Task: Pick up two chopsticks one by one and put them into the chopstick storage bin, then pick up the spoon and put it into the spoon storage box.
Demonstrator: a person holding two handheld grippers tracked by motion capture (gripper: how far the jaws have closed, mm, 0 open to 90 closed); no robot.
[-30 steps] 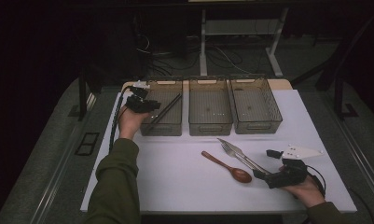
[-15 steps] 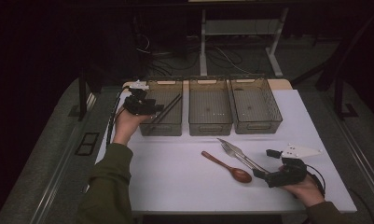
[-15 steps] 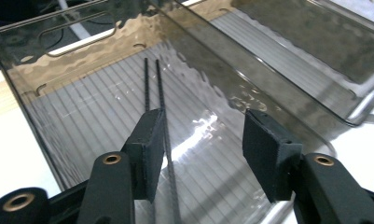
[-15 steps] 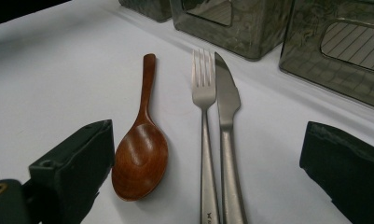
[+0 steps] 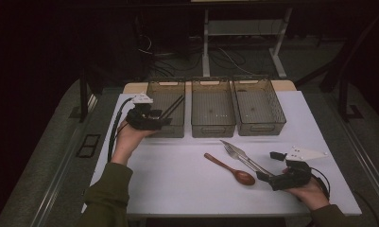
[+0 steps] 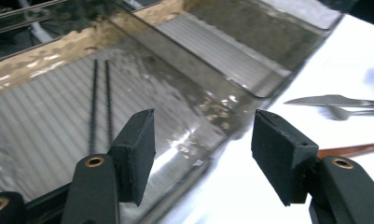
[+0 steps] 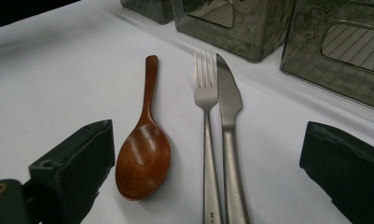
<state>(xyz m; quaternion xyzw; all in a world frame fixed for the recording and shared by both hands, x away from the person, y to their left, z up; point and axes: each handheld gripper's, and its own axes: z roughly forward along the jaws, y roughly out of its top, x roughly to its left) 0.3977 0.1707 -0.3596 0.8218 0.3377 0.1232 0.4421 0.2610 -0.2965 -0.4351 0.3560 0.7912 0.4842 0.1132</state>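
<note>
My left gripper is open at the front left corner of the left bin, nothing between its jaws. Two black chopsticks lie inside that bin. My right gripper is open low on the table near the front right, its jaws spread around the handles of a steel fork and knife. A wooden spoon lies just left of them, bowl toward me.
Three clear grey bins stand in a row at the back of the white table: left, middle and right. The middle and right ones look empty. Dark floor and table legs lie beyond.
My left gripper has drawn back a little toward me from over the left bin to its front left corner. The right gripper has stayed put by the cutlery.
</note>
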